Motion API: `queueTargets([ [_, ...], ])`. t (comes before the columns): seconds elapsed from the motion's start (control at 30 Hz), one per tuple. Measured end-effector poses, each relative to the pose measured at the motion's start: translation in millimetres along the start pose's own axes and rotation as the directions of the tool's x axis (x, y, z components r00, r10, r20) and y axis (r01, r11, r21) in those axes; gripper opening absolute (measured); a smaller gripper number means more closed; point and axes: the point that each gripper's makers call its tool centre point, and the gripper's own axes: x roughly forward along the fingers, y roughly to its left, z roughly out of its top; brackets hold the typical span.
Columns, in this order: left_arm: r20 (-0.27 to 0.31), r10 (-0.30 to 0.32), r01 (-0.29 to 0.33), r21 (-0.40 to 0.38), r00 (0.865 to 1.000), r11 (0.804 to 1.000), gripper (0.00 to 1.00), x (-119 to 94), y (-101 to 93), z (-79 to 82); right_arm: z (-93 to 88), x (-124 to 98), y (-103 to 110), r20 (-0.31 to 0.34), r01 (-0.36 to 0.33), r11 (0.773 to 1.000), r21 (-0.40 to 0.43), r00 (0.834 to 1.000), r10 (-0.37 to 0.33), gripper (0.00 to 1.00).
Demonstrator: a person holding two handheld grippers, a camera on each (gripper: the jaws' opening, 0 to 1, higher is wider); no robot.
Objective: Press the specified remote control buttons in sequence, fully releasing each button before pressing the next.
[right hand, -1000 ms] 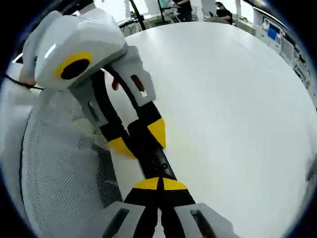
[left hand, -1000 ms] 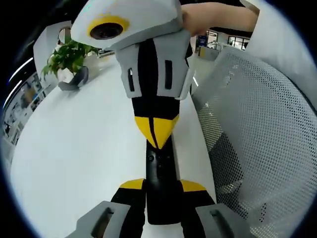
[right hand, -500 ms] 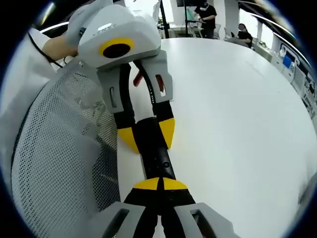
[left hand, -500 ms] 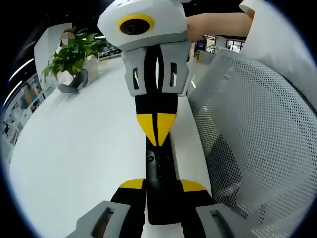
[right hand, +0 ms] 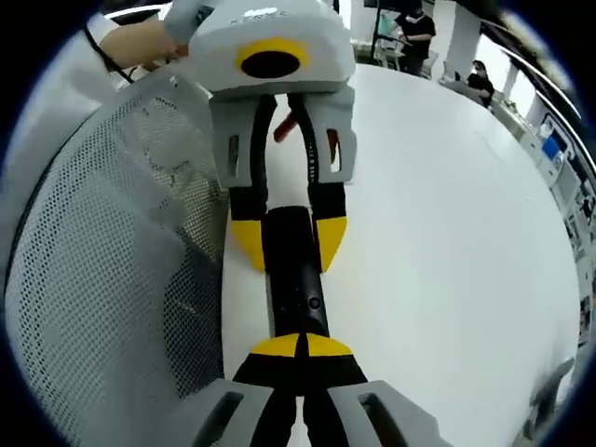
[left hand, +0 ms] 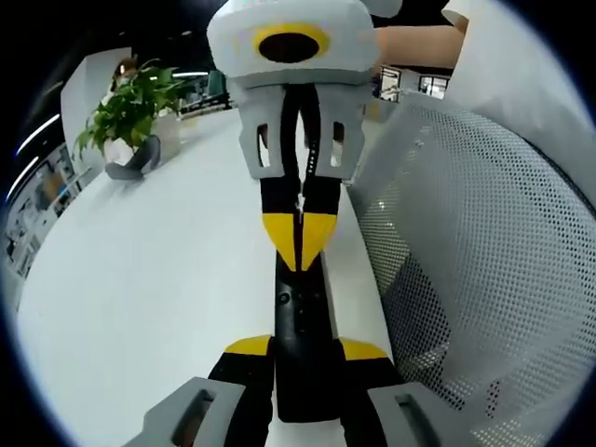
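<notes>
Left gripper (left hand: 300, 346) is clamping the black remote (left hand: 300, 317) over the white table (left hand: 140, 279). Right gripper (right hand: 300, 346), jaws closed, is touching the remote's top.

A long, slim black plastic remote control (left hand: 301, 321) lies flat along the edge of a white tabletop, just beside a grey mesh chair back. Its upper face carries small round buttons, too small to tell apart. In the left gripper view one end sits between two yellow-tipped jaws at the bottom while closed yellow tips touch its far end. In the right gripper view the remote control (right hand: 296, 289) runs lengthwise, its far end clasped between two yellow tips.
</notes>
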Motion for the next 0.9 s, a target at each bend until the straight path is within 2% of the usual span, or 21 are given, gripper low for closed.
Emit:
queueTargets([
  [0.03, -0.007, 0.002, -0.002, -0.001, 1.0, 1.0, 0.25, 1, 0.3, 0.4, -0.9, 0, -1, -0.03, 0.009, 0.999, 0.044, 1.0, -0.008, 0.0],
  [0.1, -0.024, 0.005, -0.005, -0.005, 1.0, 1.0, 0.25, 2, 0.8, 1.1, 0.8, 1, -2, -0.054, -0.014, 1.0, 0.008, 0.998, 0.014, 0.0],
  [0.13, -0.036, 0.007, -0.007, -0.008, 0.999, 1.0, 0.25, 2, 1.2, 1.3, 0.6, 1, -2, -0.062, -0.023, 0.999, 0.025, 0.998, 0.024, 0.0],
  [0.23, -0.055, 0.018, -0.019, -0.021, 0.998, 1.0, 0.25, 3, 1.6, 1.9, -0.2, 1, -4, -0.043, -0.041, 0.996, 0.077, 0.998, 0.044, 0.0],
  [0.3, -0.057, 0.023, -0.025, -0.029, 0.998, 0.999, 0.25, 3, 1.7, 1.6, 0.3, 0, -3, 0.003, -0.033, 0.996, 0.088, 0.999, 0.033, 0.0],
  [0.33, -0.053, 0.027, -0.028, -0.035, 0.998, 0.999, 0.25, 2, 1.7, 1.9, 0.8, -1, -3, 0.058, -0.049, 0.995, 0.081, 0.997, 0.045, 0.0],
  [0.4, -0.047, 0.032, -0.034, -0.039, 0.998, 0.999, 0.24, 2, 1.7, 2.2, 0.9, -3, -3, 0.149, -0.088, 0.98, 0.18, 0.987, 0.061, 0.0],
  [0.43, -0.047, 0.033, -0.035, -0.039, 0.998, 0.999, 0.24, 2, 1.7, 2.4, 0.4, -3, -4, 0.173, -0.09, 0.98, 0.178, 0.983, 0.058, 0.0],
  [0.5, -0.047, 0.033, -0.034, -0.035, 0.998, 0.999, 0.24, 2, 1.6, 2.5, 0.1, -4, -3, 0.205, -0.059, 0.991, 0.116, 0.978, 0.035, 0.0],
  [0.63, -0.051, 0.02, -0.021, -0.018, 0.998, 1.0, 0.24, 1, 0.7, 2.7, 0.1, -4, 1, 0.194, -0.022, 0.999, 0.048, 0.981, 0.012, 0.0],
  [0.77, -0.047, 0.008, -0.008, -0.003, 0.999, 1.0, 0.24, 1, -0.5, 3.1, -0.1, -5, 0, 0.206, -0.046, 0.99, 0.133, 0.978, 0.018, 0.0],
  [0.9, -0.036, 0.004, -0.004, 0.001, 0.999, 1.0, 0.24, 1, -0.9, 3.2, -8.6, -9, 0, 0.174, -0.024, 0.993, 0.112, 0.985, 0.004, 0.0],
])
